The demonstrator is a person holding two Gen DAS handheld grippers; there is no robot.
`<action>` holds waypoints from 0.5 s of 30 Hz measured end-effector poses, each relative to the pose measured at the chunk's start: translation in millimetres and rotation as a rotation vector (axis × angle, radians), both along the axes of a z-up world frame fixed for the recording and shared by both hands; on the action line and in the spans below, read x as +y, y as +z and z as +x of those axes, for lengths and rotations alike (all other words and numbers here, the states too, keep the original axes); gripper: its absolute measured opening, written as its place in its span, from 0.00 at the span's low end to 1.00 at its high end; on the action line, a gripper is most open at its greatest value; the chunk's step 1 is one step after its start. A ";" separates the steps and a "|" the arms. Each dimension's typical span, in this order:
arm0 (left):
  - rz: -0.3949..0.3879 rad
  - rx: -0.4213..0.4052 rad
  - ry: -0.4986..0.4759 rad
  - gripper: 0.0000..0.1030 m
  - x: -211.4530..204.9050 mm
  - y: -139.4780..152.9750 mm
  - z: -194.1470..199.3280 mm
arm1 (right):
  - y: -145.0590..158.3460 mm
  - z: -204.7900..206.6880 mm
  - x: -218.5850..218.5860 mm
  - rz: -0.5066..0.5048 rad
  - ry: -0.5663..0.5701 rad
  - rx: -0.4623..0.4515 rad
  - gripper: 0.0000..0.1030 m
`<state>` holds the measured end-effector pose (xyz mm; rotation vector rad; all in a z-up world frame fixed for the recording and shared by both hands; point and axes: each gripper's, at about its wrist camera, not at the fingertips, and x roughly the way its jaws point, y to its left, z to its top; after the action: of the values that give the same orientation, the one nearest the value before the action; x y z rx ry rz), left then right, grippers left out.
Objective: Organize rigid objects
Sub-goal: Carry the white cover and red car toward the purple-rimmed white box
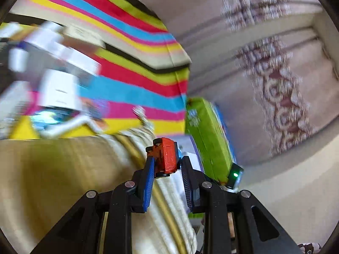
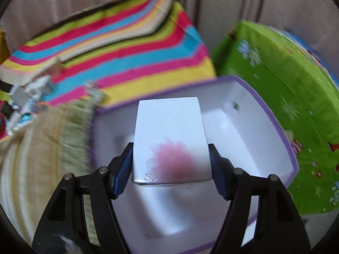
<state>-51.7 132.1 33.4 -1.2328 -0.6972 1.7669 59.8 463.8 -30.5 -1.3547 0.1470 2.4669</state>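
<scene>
A small orange toy car (image 1: 166, 155) is clamped between the blue pads of my left gripper (image 1: 165, 160), held in the air in front of the striped cloth. My right gripper (image 2: 170, 160) is shut on a white box with a pink blotch (image 2: 169, 135), gripping its two sides. This white box hangs over the open white container with a purple rim (image 2: 243, 131), whose inside is bare where it shows. In the left wrist view only a sliver of that container (image 1: 190, 156) shows, behind the car.
A striped cloth (image 1: 131, 80) (image 2: 118, 48) covers a raised surface with blurred white boxes (image 1: 59, 80) and small items (image 2: 31, 93). A green box (image 1: 209, 135) (image 2: 279, 80) stands right of the container. A beige-and-yellow woven mat (image 1: 63, 169) (image 2: 42, 139) lies left. Curtains hang behind.
</scene>
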 end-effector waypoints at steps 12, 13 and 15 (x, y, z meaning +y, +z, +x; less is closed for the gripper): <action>-0.128 -0.052 -0.282 0.26 170.1 -30.5 7.3 | -52.0 5.2 40.2 -0.049 -0.020 -0.148 0.70; -0.141 -0.056 -0.297 0.26 178.1 -33.8 8.8 | -53.6 8.2 41.0 -0.048 -0.018 -0.157 0.77; -0.168 -0.067 -0.327 0.26 189.4 -42.7 13.5 | -54.6 18.3 43.8 -0.052 -0.013 -0.166 0.85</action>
<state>-38.2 321.5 -9.3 -1.4347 -0.3627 1.5406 78.1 507.6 -85.1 -1.5681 0.1818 2.3425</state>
